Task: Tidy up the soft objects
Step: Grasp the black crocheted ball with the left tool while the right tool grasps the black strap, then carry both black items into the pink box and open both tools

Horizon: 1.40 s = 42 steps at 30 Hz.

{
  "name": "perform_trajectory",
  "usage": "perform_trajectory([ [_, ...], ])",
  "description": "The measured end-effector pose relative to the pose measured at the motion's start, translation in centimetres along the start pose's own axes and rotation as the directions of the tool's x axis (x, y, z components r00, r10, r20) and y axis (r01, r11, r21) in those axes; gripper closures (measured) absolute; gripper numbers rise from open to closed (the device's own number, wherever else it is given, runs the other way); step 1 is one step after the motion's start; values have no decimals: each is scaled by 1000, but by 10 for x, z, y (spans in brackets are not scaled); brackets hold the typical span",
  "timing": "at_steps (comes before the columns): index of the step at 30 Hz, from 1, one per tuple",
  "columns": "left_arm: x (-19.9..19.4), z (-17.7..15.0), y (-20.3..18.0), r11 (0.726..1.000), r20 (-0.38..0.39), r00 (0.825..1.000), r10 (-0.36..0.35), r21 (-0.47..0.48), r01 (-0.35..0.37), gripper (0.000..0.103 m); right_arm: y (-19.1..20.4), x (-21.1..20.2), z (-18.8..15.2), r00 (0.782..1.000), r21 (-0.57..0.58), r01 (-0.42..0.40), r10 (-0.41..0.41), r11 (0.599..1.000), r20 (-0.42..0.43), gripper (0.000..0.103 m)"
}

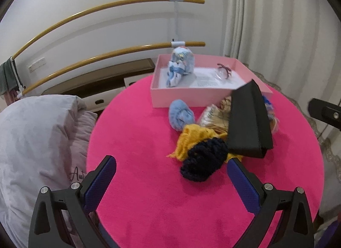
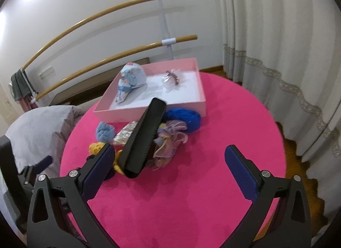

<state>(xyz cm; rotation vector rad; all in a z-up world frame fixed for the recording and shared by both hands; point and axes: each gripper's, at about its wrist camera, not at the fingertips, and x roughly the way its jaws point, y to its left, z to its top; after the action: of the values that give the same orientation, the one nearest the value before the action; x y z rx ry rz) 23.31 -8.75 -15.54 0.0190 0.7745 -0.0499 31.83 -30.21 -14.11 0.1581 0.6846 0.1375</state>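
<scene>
Progress is partial. From your left wrist: the pink box (image 1: 191,98) at 12 o'clock holds a pale blue bundle (image 1: 180,68) and a bow (image 1: 223,70); a navy knit (image 1: 202,162), yellow knit (image 1: 191,137) and others wait on the surface (image 1: 138,130). Your left hand-held gripper (image 1: 171,168) gapes empty.

From your right wrist: the pile (image 2: 170,139) sits at 11 o'clock beside the box; your right hand-held gripper (image 2: 168,158) is spread, empty.

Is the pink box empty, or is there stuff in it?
Not empty. The pink box holds a blue patterned cloth bundle and a small clear wrapped item with a bow.
</scene>
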Motion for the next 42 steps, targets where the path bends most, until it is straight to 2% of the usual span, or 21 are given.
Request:
perform_trajectory([
  [7, 24, -10, -9, 1000, -18, 1000, -5, -14, 5, 0, 17, 26, -12, 992, 7, -101, 101, 995, -71, 13],
  [9, 30, -10, -9, 1000, -22, 1000, -4, -23, 4, 0, 18, 36, -16, 985, 28, -139, 142, 990, -99, 30],
  [15, 47, -10, -3, 998, -37, 999, -5, -56, 2, 0, 21, 64, -21, 962, 81, -219, 229, 972, -149, 39],
  [23, 66, -9, -4, 998, -62, 998, -14, -59, 10, 2, 26, 91, -13, 951, 109, -244, 260, 964, -168, 46],
  [25, 71, -8, -5, 998, -68, 998, -20, -61, 16, 7, 28, 98, -9, 952, 106, -240, 256, 965, -170, 49],
  [28, 77, -4, -4, 996, -81, 995, -51, -72, 45, 26, 31, 109, -5, 955, 97, -224, 238, 970, -178, 60],
  [29, 78, -4, -4, 995, -84, 994, -63, -77, 56, 30, 30, 111, -4, 956, 94, -219, 233, 971, -179, 68],
  [30, 79, -3, -3, 994, -87, 993, -77, -81, 70, 39, 30, 111, -4, 957, 93, -218, 231, 972, -177, 73],
  [32, 79, -4, 0, 991, -94, 990, -106, -88, 98, 51, 31, 108, -4, 958, 84, -221, 233, 972, -166, 75],
  [33, 79, -4, 0, 989, -97, 987, -126, -90, 117, 61, 31, 107, -4, 961, 72, -215, 224, 974, -164, 76],
  [37, 75, -3, 4, 987, -103, 984, -148, -78, 141, 84, 33, 97, -4, 967, 44, -204, 209, 978, -149, 78],
  [42, 60, -1, 10, 987, -90, 985, -150, -73, 144, 90, 34, 77, -1, 976, -4, -187, 185, 982, -112, 81],
])
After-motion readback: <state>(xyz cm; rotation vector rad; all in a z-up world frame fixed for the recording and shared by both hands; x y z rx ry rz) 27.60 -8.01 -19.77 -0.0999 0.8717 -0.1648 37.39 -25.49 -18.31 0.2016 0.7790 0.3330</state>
